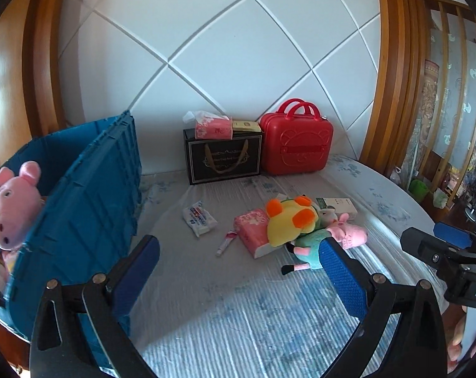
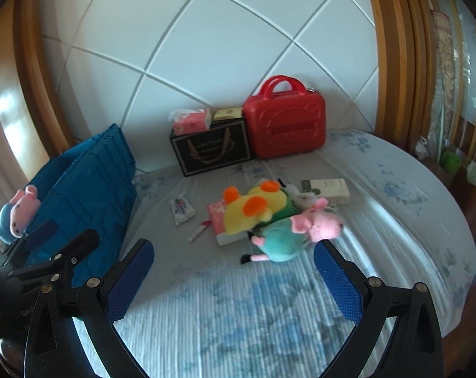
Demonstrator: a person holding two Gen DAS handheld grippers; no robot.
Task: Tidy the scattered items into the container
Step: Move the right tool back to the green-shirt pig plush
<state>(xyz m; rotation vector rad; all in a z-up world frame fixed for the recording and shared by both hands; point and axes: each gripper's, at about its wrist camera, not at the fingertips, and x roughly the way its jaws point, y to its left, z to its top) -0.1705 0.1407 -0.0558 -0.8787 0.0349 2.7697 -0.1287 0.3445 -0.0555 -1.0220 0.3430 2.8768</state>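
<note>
A blue crate [image 1: 90, 195] stands at the left on the bed, also in the right wrist view [image 2: 90, 176], with a pink pig plush [image 1: 11, 211] inside. On the sheet lie a yellow duck plush [image 1: 288, 220] [image 2: 253, 208], a pig plush in a teal dress [image 1: 332, 236] [image 2: 294, 233], a pink tissue pack [image 1: 253, 230], a white wipes pack [image 1: 199, 219], a small tube [image 1: 227, 242] and a white-green box [image 1: 338, 204]. My left gripper [image 1: 238, 252] and right gripper [image 2: 235, 252] are both open and empty, hovering short of the pile.
A black gift bag [image 1: 222, 157], a red case [image 1: 296, 140] and a pink tissue pack [image 1: 212, 127] stand against the white padded headboard. The bed edge curves away at the right. The right gripper shows in the left wrist view [image 1: 442, 249].
</note>
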